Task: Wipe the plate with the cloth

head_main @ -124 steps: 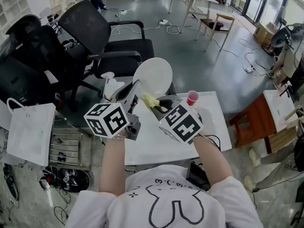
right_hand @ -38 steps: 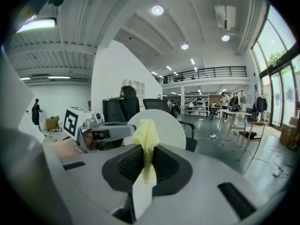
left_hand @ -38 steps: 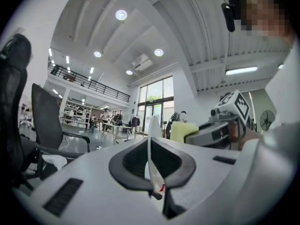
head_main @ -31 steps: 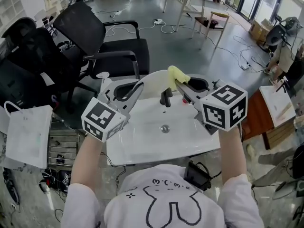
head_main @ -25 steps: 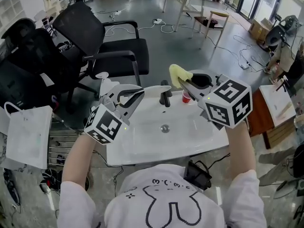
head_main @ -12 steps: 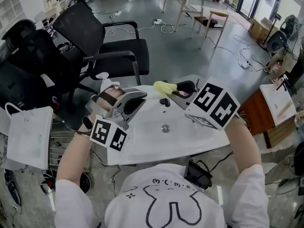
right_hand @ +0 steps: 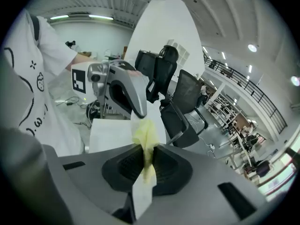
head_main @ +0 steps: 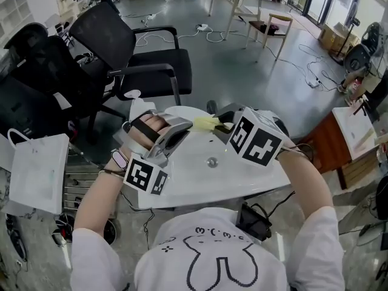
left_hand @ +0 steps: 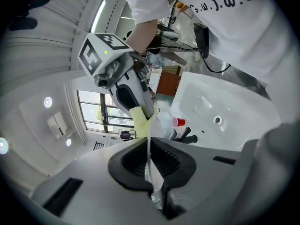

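My left gripper [head_main: 180, 127] is shut on a white plate [left_hand: 155, 179], which shows edge-on between its jaws in the left gripper view. My right gripper [head_main: 222, 127] is shut on a yellow cloth [head_main: 205, 123], its marker cube tilted towards me. The two grippers point at each other over the back of a white sink [head_main: 182, 194]. The cloth [left_hand: 140, 121] rests against the plate's far edge, close to the right gripper's fingers. In the right gripper view the cloth [right_hand: 146, 136] sticks out of the jaws towards the left gripper [right_hand: 136, 108]. In the head view the grippers hide most of the plate.
The sink has a drain [head_main: 211, 161] and a black faucet [left_hand: 185, 135]; a red cup [left_hand: 177, 122] stands behind it. Black office chairs [head_main: 145, 59] stand beyond the sink, a white bag [head_main: 36, 168] hangs at the left, and a wooden table [head_main: 342, 141] is at the right.
Both grippers have come down and drawn together over the sink. The left gripper rolled, turning the plate. The right gripper swung left and down, bringing the cloth to the plate.
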Demonstrator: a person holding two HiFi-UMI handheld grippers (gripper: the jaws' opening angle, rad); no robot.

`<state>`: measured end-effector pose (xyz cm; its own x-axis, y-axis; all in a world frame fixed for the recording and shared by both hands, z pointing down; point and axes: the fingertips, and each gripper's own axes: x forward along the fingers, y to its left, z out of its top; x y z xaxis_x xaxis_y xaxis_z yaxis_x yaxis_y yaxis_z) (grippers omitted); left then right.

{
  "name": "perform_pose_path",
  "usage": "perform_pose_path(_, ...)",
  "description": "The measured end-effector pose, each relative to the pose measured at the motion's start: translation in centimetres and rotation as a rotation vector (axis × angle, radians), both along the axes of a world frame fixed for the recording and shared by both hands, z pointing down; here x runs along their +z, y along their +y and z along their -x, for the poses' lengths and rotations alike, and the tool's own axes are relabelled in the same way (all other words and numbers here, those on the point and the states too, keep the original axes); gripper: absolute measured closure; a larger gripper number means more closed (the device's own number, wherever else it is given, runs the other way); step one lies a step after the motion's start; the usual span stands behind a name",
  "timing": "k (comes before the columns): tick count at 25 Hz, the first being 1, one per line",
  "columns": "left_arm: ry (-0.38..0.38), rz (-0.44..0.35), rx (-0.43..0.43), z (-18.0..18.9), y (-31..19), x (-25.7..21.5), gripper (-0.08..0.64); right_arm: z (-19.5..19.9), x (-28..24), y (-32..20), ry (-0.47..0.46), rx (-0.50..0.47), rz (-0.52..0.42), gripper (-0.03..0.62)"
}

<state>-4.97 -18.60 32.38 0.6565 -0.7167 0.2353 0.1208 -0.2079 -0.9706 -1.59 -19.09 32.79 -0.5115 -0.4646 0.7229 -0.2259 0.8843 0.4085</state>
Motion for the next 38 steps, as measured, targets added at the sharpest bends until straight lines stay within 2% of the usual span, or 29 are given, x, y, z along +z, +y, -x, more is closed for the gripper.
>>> perform_pose_path(3,0.002,-0.005,0.006,-0.1,0.3,0.0,0.541,-1.3,1.3,-1.0,0.05,0.04,0.01,0.541)
perform_pose_path(8,0.013,-0.004,0.022,-0.2,0.9,-0.2,0.541,-2.7,3.4,-3.1,0.064,0.129,0.06,0.541)
perform_pose_path(13,0.015,0.0,0.038,-0.3,1.1,-0.2,0.541,-2.8,4.5,-4.6,0.042,0.173,0.09,0.541)
perform_pose_path(18,0.017,0.014,0.031,-0.3,1.0,0.1,0.541,-3.0,3.7,-4.9,0.034,0.185,0.075,0.541)
perform_pose_path(23,0.008,0.021,0.027,-0.1,0.8,0.4,0.541,-1.1,0.3,-3.4,-0.064,0.13,0.069,0.541)
perform_pose_path(27,0.0,0.016,0.04,-0.2,0.9,0.7,0.541,1.3,-1.0,-1.4,-0.091,0.045,0.097,0.541)
perform_pose_path(32,-0.037,-0.03,0.06,-0.7,1.5,0.6,0.541,2.0,-0.2,-0.4,-0.012,-0.01,0.105,0.541)
perform_pose_path(38,-0.036,-0.049,0.074,-0.9,1.9,0.7,0.541,1.2,1.6,-2.2,0.063,0.027,0.106,0.541)
